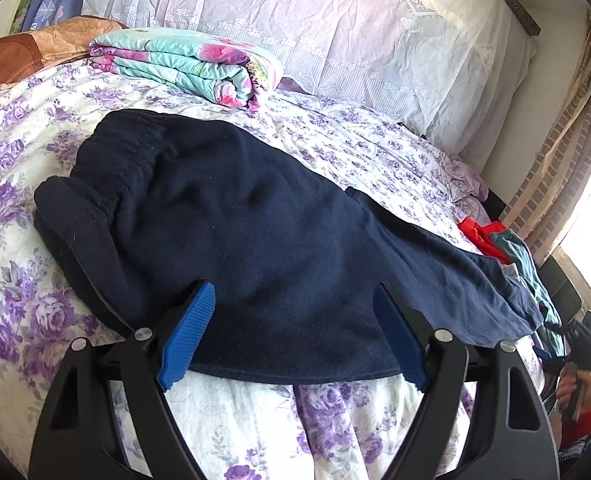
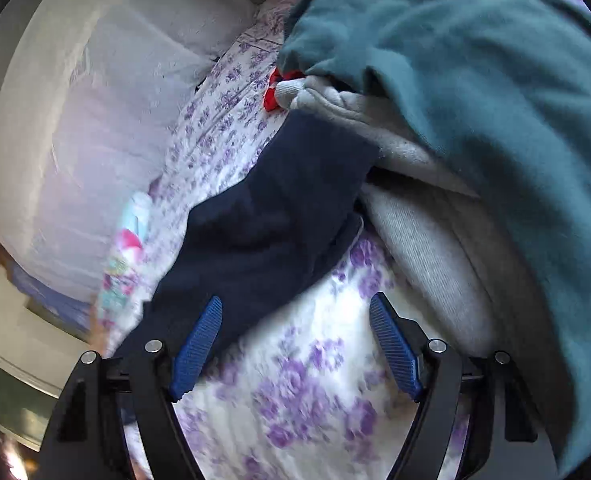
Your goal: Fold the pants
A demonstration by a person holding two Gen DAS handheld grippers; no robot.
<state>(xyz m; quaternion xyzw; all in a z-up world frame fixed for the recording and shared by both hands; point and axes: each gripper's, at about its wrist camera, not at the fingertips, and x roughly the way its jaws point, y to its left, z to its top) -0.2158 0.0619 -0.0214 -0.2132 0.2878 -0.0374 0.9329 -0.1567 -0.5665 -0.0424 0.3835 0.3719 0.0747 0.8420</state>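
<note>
Pants (image 1: pixel 255 216): navy, spread across the flowered bedsheet (image 1: pixel 23 152); elastic waistband toward the far left, one leg trailing off to the right.
Left gripper (image 1: pixel 295 332): jaws wide apart, holding nothing; the near edge of the pants lies between the blue pads (image 1: pixel 191 332), which do not press on it.
Right gripper (image 2: pixel 297 344): jaws wide apart, empty; bare bedsheet between the pads (image 2: pixel 197 356), the left pad just over the edge of the pants leg. View blurred.
Pants leg end, right view: runs diagonally from lower left up to the clothes pile, tucked against the grey garment (image 2: pixel 423 224).
Pile: teal garment (image 2: pixel 495 92) on top of the grey one; a red item (image 2: pixel 272 94) shows at its far edge.
Quilt (image 1: pixel 191 64): folded, floral, beyond the waistband.
Pillow (image 1: pixel 335 32): lace-covered, along the far side of the bed.
</note>
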